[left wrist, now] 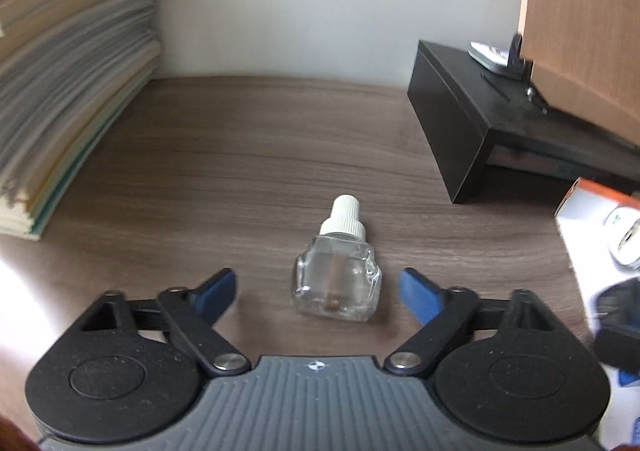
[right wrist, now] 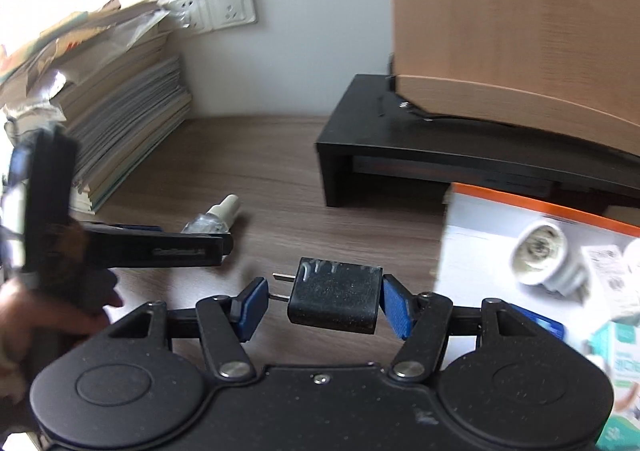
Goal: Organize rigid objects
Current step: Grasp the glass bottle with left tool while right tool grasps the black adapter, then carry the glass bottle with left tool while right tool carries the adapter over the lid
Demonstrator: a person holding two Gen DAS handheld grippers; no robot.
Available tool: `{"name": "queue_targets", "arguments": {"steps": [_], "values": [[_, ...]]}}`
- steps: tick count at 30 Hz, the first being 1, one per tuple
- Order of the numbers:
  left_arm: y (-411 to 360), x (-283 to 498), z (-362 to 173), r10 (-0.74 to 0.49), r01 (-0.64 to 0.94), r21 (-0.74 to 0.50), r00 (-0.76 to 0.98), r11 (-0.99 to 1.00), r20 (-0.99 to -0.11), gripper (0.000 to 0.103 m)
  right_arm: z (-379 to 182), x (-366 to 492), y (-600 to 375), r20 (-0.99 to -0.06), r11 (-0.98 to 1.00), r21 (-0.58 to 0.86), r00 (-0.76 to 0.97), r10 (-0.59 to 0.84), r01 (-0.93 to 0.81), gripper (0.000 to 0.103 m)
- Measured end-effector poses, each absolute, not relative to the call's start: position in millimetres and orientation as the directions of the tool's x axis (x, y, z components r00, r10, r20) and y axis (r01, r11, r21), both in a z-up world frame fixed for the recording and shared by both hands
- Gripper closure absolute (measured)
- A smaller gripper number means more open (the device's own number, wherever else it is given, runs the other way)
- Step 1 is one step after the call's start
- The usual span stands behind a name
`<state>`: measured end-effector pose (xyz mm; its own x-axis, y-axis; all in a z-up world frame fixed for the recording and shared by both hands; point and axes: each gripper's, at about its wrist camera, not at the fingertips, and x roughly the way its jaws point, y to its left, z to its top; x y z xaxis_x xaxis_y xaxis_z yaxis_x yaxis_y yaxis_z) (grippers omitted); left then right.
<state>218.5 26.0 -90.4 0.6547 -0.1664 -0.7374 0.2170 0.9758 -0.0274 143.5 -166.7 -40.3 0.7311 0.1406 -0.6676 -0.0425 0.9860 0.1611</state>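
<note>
A small clear glass bottle (left wrist: 338, 283) with a white ribbed cap lies on the wooden desk, cap pointing away. My left gripper (left wrist: 316, 293) is open, its blue pads on either side of the bottle, not touching it. The bottle also shows in the right wrist view (right wrist: 210, 221), behind the left gripper's arm. A black plug adapter (right wrist: 334, 297) with two metal prongs pointing left lies between the blue pads of my right gripper (right wrist: 324, 307). The right pad is close to the adapter; the left pad stands apart by the prongs. The right gripper is open.
A tall stack of books and papers (left wrist: 68, 91) stands at the left. A black monitor riser (right wrist: 440, 155) under a wooden panel stands at the back right. A white and orange box (right wrist: 540, 251) holding a white socket part (right wrist: 548, 259) lies at the right.
</note>
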Motion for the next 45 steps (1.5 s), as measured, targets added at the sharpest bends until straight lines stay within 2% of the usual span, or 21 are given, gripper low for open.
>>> {"name": "queue_targets", "arguments": {"steps": [2,5,13,22,45], "values": [[23.2,219.8,-95.4,-0.167,0.234,-0.01,0.663,0.972,-0.73,0.024,-37.5,138.3,-173.4,-0.664,0.986,0.167,0.736,0.13,-0.024,0.029],[17.2,216.0,-96.2,-0.173,0.273,0.029,0.683,0.961,-0.71,0.054,-34.3,130.5,-180.9,-0.657,0.985,0.174,0.745,0.116,0.0,0.029],[17.1,194.6,-79.8,-0.23,0.297,-0.025,0.682,0.955,-0.694,0.054,-27.9,120.3,-184.4,-0.644,0.981,0.19,0.757,0.106,0.025,0.029],[14.5,152.1,-42.7,-0.306,0.325,-0.091,0.708,0.941,-0.637,0.054,-13.6,101.5,-181.7,-0.62,0.977,0.206,0.779,0.09,0.05,0.029],[-48.2,34.9,-5.1,-0.47,0.512,-0.126,0.628,0.85,-0.62,0.054,16.9,-39.5,-212.3,-0.561,0.94,0.202,0.819,-0.12,0.276,0.029]]}}
